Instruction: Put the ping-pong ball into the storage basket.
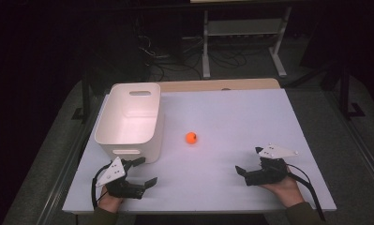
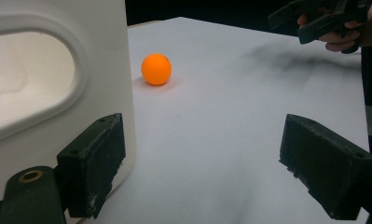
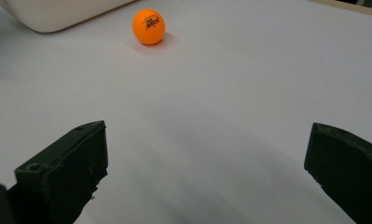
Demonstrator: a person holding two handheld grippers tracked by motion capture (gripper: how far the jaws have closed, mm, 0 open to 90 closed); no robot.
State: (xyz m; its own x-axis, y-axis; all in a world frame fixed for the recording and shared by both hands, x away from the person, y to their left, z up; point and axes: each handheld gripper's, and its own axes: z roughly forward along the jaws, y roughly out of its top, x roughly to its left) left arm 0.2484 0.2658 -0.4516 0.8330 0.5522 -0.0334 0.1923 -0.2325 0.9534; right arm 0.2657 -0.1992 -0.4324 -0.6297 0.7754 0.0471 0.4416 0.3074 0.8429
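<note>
Nearest the person's edge of the white table (image 1: pixel 250 117), both grippers rest low, each held in a hand that enters from the bottom of the high view. The left gripper (image 1: pixel 146 171) sits at the near left corner, its jaws spread wide with nothing between them; one jaw lies just beside the near wall of the white bin (image 1: pixel 128 119), and in the left gripper view that wall with its oval handle cut-out stands close against the left jaw, though contact cannot be confirmed. The right gripper (image 1: pixel 249 163) sits at the near right, well apart from the left one, its jaws also spread wide and empty, pointing across the table toward the left; the right gripper view shows bare white surface between its two black jaws. Each gripper carries a grey three-cornered plate on top and a black cable trailing back toward the person. Farther out, roughly midway between the two grippers and beyond both, an orange ball (image 1: pixel 191 137) lies on the table surface, just to the right of the bin and apart from it; small dark print shows on it in the right gripper view. The bin stands upright and open, interior empty as far as visible. Beyond the table, the room is dark, with table legs and cables on the floor.
</note>
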